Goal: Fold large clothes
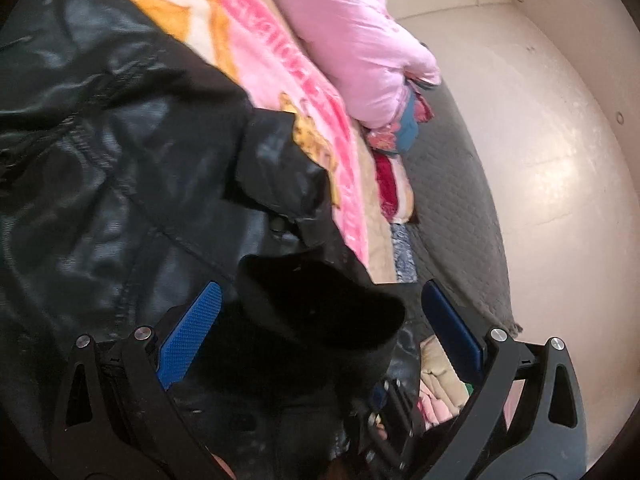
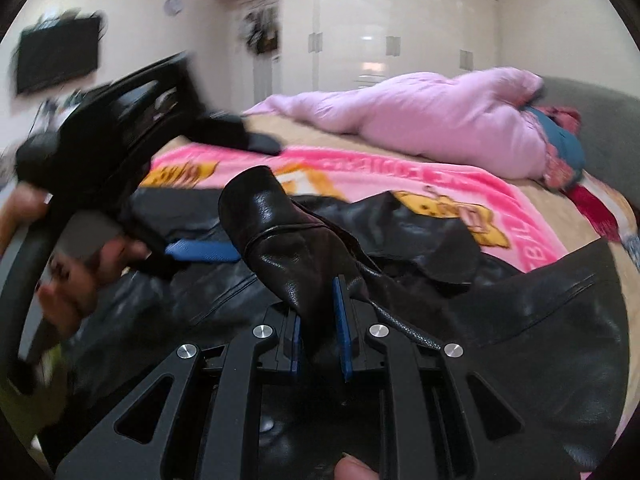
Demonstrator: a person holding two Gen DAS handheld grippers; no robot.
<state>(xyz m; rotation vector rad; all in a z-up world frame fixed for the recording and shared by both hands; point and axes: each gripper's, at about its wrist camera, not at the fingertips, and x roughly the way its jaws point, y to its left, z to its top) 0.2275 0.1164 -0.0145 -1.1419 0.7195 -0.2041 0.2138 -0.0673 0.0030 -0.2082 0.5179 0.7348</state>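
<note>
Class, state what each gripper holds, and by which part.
Right gripper pinches a raised fold of the black jacket. Left gripper is open, holding nothing.

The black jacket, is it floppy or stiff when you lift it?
Probably floppy: the jacket sags in creases around the right gripper, whose jaws pinch a fold. That fold stands up, so it seems thick. Its shiny surface may be slippery, and it looks heavy on the blanket.

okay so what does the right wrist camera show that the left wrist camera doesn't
Only the right wrist view shows the right gripper shut on a fold of the black leather jacket, plus a wall television and the wardrobe doors. Only the left wrist view shows the open left gripper from behind and the bare floor. Both show the jacket, the pink blanket and the pink quilt.
</note>
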